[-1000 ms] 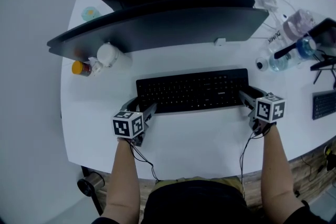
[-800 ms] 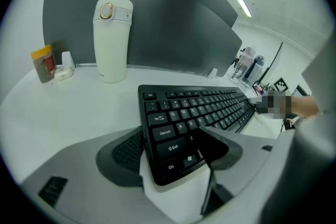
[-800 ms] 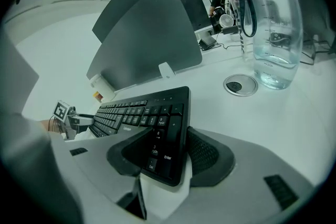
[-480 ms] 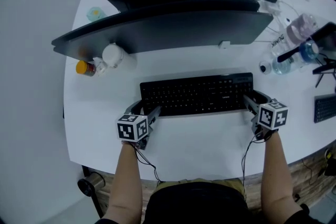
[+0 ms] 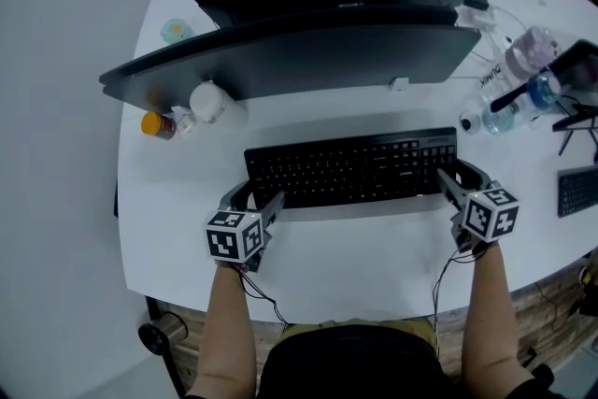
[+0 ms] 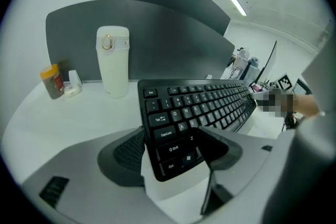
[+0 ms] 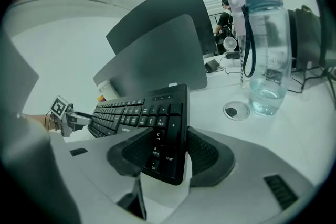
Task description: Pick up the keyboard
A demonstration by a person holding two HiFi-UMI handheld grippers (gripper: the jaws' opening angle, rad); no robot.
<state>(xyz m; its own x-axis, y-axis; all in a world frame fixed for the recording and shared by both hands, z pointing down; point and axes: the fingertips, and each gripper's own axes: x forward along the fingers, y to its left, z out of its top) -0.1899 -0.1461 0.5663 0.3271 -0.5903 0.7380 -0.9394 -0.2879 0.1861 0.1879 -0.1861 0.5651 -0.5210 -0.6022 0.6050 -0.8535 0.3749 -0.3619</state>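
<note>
Head view: left gripper, right gripper clamp keyboard.

Plain white table, nothing fancy: flask and small jar at upper left, dark panel across the top, bottle far right.
</note>
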